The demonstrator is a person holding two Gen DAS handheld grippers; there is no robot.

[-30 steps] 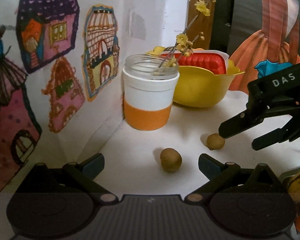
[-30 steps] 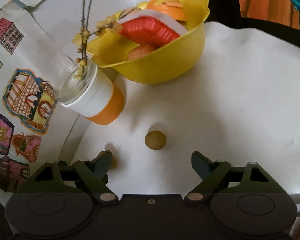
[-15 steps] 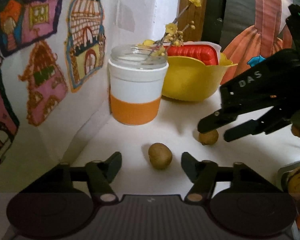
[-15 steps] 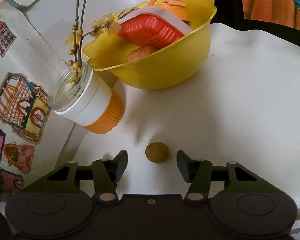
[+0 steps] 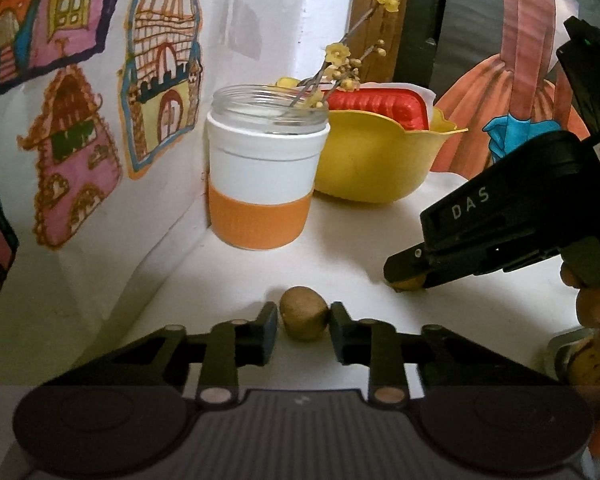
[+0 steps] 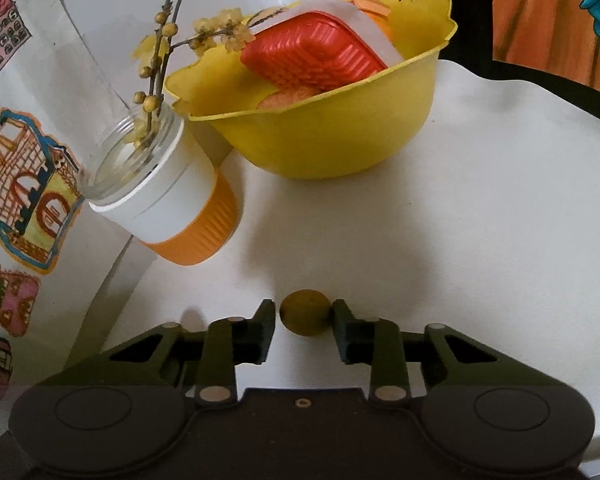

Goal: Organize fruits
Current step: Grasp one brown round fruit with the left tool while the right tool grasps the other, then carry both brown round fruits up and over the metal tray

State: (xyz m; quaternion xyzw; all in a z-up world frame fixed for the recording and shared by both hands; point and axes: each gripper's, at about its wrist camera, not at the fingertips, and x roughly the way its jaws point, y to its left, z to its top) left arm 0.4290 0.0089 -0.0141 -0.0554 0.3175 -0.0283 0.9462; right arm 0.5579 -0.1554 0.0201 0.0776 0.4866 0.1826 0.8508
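Note:
A brown kiwi (image 5: pixel 303 317) lies on the white table between the fingertips of my left gripper (image 5: pixel 304 322), which is shut on it low at the table's surface. A smaller round yellow-brown fruit (image 6: pixel 305 312) sits between the tips of my right gripper (image 6: pixel 303 318), shut on it too. In the left wrist view the right gripper (image 5: pixel 408 276) reaches in from the right, its tips pinching that small fruit (image 5: pixel 406 283). A yellow bowl (image 6: pixel 340 136) behind holds a red ribbed box (image 6: pixel 312 52) and some fruit.
A glass jar with a white and orange sleeve (image 5: pixel 260 184) holds a flowering twig (image 5: pixel 340 60) and stands by the wall with house drawings (image 5: pixel 60 120) on the left. A person's fingers (image 5: pixel 596 304) and a spotted yellow fruit (image 5: pixel 592 360) show at the right edge.
Both grippers moved forward and down to the fruits and shut from wide open: the left around the kiwi, the right around the small round fruit.

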